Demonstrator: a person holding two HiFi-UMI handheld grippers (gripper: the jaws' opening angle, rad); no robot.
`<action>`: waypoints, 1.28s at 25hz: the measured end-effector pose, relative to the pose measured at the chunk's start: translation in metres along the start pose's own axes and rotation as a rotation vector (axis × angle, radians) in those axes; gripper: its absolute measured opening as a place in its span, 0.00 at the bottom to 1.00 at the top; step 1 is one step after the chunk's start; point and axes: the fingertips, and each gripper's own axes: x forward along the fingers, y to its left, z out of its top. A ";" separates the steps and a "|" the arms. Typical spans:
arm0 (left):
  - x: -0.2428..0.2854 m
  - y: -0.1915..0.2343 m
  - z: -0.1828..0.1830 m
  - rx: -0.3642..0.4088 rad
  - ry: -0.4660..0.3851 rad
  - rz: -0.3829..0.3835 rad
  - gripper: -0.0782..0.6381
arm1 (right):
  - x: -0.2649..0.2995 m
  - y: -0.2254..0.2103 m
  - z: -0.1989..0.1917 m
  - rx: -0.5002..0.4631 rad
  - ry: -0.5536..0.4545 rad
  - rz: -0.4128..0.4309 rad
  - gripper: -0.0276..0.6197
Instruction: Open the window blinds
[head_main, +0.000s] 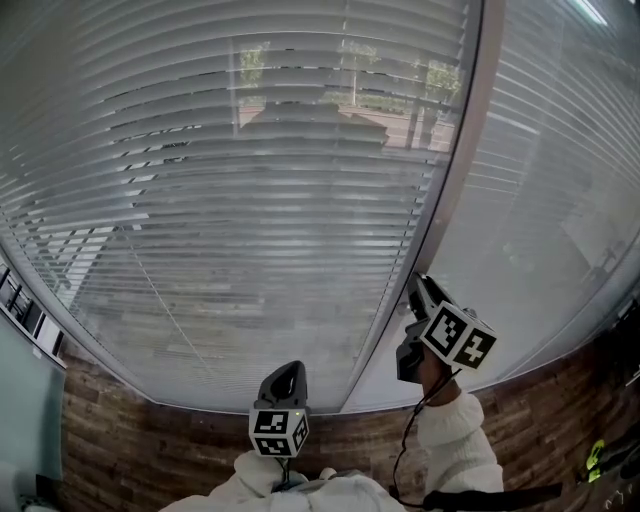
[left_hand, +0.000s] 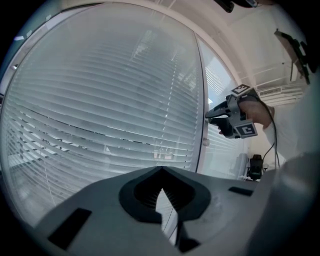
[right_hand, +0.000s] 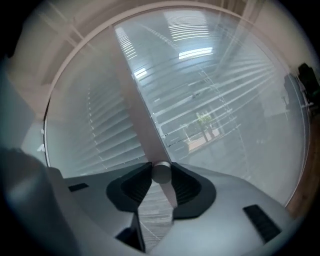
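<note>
Pale slatted window blinds (head_main: 250, 200) fill the left pane, and a second set (head_main: 545, 190) covers the right pane. Between them runs a pale upright frame post (head_main: 445, 215). My right gripper (head_main: 414, 290) points level at that post. In the right gripper view its jaws are shut on a small round pale knob (right_hand: 161, 172) that sticks out of the post (right_hand: 137, 105). The left gripper view shows the right gripper (left_hand: 210, 116) from the side, tips against the post. My left gripper (head_main: 286, 374) hangs lower, short of the glass, jaws shut and holding nothing (left_hand: 160, 176).
Trees and a building (head_main: 340, 95) show through the slats in the upper part of the left pane. A wood-look wall strip (head_main: 180, 450) runs under the windows. Another small knob (left_hand: 206, 142) sits lower on the post. A dark chair (left_hand: 256, 166) stands at the right.
</note>
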 end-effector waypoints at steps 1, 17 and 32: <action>0.000 0.001 0.000 0.000 0.001 0.001 0.11 | 0.000 -0.001 0.000 -0.028 0.006 -0.005 0.24; -0.003 0.007 -0.004 -0.001 0.009 -0.002 0.11 | -0.001 0.004 -0.003 -0.427 0.075 -0.093 0.24; -0.009 0.016 -0.004 0.006 0.016 0.030 0.11 | -0.001 0.013 -0.005 -0.861 0.119 -0.183 0.24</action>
